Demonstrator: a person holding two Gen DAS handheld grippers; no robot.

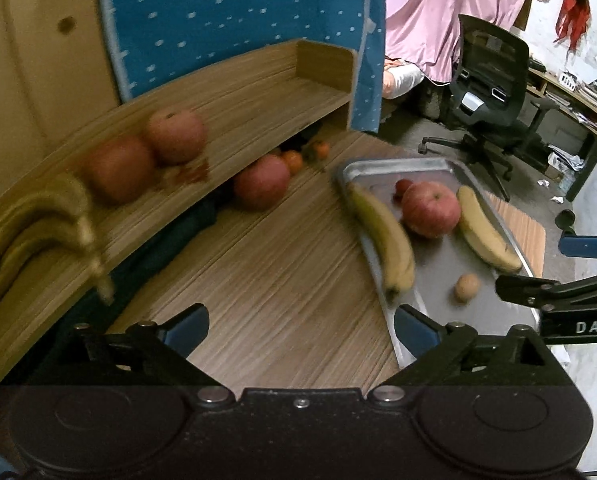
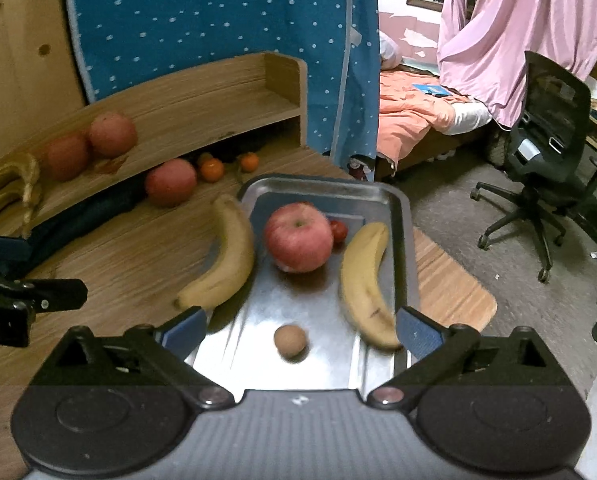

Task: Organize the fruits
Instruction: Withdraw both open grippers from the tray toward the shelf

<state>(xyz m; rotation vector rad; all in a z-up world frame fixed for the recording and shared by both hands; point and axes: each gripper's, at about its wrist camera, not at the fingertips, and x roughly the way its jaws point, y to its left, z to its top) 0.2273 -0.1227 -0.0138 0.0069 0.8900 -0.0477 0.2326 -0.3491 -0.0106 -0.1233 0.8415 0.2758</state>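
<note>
Left wrist: left tool spread wide, empty, over bare bench; banana straddles the tray rim and could roll off.

Right wrist: right tool gaping, empty, above tray; small brown fruit may skid on steel.

Left gripper gapes empty above table; tray holds apple

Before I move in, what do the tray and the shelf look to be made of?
Tray: looks like bare metal, probably stainless steel; grey, shiny, with blurred reflections of the apple on its floor. Shelf: wood-grain board, matte light brown; whether solid wood or laminate, the pictures cannot settle.
</note>
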